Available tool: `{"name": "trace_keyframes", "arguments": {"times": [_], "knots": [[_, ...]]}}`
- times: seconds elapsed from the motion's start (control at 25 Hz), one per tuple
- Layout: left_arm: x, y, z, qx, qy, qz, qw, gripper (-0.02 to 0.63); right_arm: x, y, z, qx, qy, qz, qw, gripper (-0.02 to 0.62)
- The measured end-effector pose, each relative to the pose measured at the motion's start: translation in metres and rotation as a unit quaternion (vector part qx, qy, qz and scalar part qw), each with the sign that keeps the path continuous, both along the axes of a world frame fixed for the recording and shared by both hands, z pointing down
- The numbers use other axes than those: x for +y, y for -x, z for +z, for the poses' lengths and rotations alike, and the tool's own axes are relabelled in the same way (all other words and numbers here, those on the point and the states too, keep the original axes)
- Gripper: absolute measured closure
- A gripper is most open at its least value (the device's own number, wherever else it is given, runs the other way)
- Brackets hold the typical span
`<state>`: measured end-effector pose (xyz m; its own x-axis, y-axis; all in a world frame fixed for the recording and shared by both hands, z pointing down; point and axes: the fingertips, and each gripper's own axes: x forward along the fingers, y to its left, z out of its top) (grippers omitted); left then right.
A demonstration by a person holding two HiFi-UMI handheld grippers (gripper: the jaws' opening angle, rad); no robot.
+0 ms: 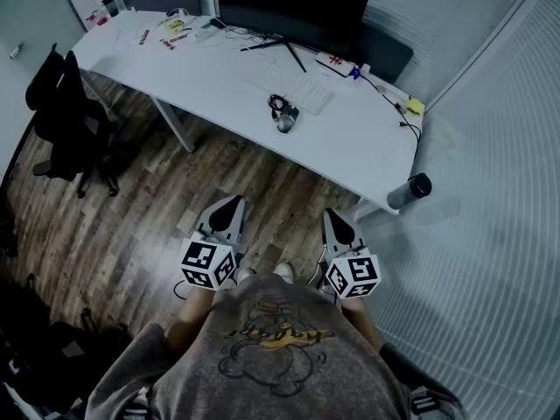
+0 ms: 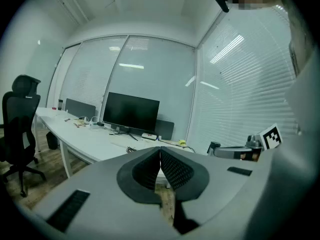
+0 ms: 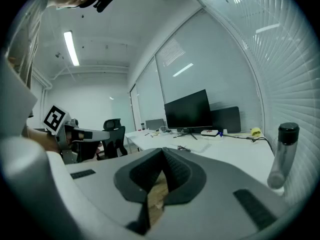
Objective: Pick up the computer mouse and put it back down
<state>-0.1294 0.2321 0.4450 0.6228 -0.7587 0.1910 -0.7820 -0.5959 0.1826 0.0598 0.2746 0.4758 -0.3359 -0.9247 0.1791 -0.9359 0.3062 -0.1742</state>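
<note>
The computer mouse (image 1: 286, 121) is grey and lies on the white desk (image 1: 367, 138), just in front of the keyboard, with a coiled black cable (image 1: 277, 104) beside it. I stand well back from the desk, over the wooden floor. My left gripper (image 1: 232, 205) and right gripper (image 1: 333, 218) are held side by side close to my body, pointing toward the desk and far from the mouse. In the left gripper view the left gripper (image 2: 160, 149) has its jaws together with nothing between them. The right gripper (image 3: 162, 152) looks the same in its own view.
A white keyboard (image 1: 293, 86) and a black monitor (image 1: 293, 7) sit on the desk, with small clutter at its far left end. A black office chair (image 1: 66, 116) stands at the left. A grey bottle with a black cap (image 1: 409, 191) stands by the desk's right corner. Window blinds (image 1: 507, 191) line the right wall.
</note>
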Motion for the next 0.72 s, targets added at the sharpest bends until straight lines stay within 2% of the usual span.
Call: {"name": "trace_keyframes", "arguments": {"times": [0.32, 0.72], "knots": [[-0.009, -0.007, 0.001, -0.002, -0.001, 0.004, 1.0000, 0.588, -0.008, -0.006, 0.004, -0.007, 0.000, 0.007, 1.000, 0.591], [-0.042, -0.037, 0.000, -0.008, -0.003, 0.000, 1.0000, 0.588, -0.043, -0.045, 0.014, -0.036, 0.001, 0.019, 0.999, 0.589]]}}
